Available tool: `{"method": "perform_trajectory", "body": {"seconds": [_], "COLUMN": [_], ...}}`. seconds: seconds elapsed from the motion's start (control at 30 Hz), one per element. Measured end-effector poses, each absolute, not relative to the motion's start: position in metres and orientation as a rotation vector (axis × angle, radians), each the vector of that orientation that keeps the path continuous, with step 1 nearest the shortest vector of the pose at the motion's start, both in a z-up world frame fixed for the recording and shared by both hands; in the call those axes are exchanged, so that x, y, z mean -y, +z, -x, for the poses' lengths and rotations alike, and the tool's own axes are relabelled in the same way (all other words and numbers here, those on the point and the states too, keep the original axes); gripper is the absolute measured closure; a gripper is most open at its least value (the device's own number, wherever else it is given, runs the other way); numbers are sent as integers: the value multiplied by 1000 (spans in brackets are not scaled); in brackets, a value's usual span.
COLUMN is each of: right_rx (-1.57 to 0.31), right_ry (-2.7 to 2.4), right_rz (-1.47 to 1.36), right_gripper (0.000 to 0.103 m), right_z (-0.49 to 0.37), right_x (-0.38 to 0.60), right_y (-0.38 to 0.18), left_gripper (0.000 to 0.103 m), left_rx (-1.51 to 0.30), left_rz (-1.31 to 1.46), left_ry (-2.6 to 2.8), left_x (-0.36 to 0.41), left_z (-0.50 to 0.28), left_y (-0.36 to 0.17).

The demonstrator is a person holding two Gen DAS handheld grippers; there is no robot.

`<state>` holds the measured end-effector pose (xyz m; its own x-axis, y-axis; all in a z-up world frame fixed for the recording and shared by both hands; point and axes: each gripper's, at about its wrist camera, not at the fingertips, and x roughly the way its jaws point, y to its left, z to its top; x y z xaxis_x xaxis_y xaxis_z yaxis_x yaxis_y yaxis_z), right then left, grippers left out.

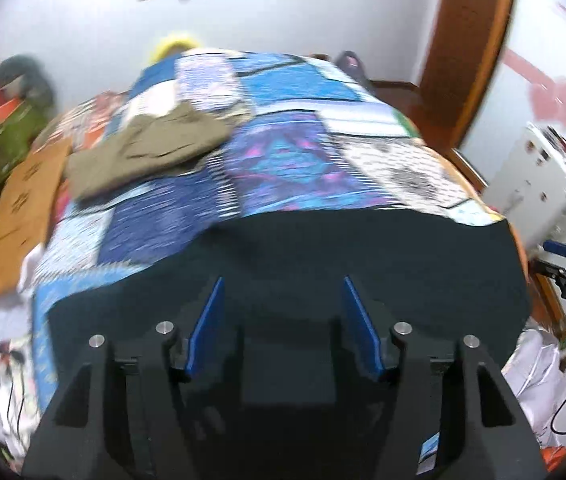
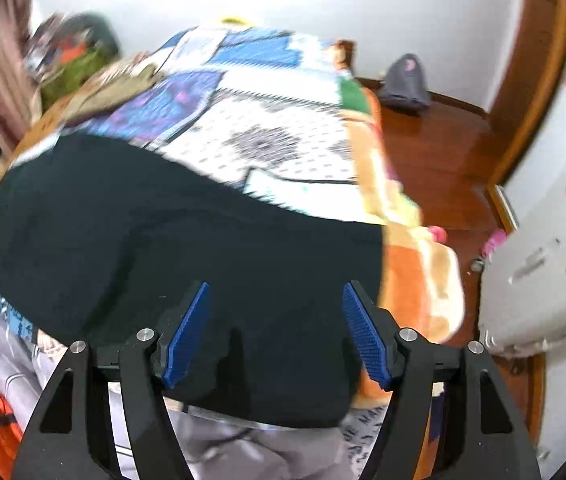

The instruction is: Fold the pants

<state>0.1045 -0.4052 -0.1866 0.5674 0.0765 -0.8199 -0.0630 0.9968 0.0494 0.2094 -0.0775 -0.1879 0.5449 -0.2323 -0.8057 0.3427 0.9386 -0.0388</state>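
Patchwork bedspread [image 1: 295, 152] is bearing unfolded dark pants [image 1: 323, 256], folding seemingly just starting, as left gripper [image 1: 283, 328] and right gripper [image 2: 275, 332] are hovering, jaws spread, grasping nothing.

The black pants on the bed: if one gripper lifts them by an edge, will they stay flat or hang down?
The black pants would likely hang limp: they follow the quilt and drape over its near edge. They look thin, so probably light. Both grippers are open, holding nothing.
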Motion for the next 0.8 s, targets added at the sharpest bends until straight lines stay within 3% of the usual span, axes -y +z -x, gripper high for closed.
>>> {"method": "perform_trajectory", "body": {"seconds": [0.37, 0.43, 0.67, 0.8], "right_rx": [-894, -895, -976, -929], "right_ry": [9, 20, 69, 87], "right_rz": [-209, -243, -297, -287], "right_gripper": [37, 40, 61, 84], "right_z": [-131, -144, -168, -160], "right_x": [465, 472, 479, 477], "right_y": [-219, -228, -264, -259], "left_gripper": [42, 38, 27, 26], "left_rx": [-1072, -1060, -1078, -1066], "left_rz": [-257, -246, -200, -214], "left_ry": [-407, -396, -372, -359], "left_x": [171, 170, 164, 167], "left_z": [-239, -240, -243, -242], "left_y": [-247, -250, -253, -253]}}
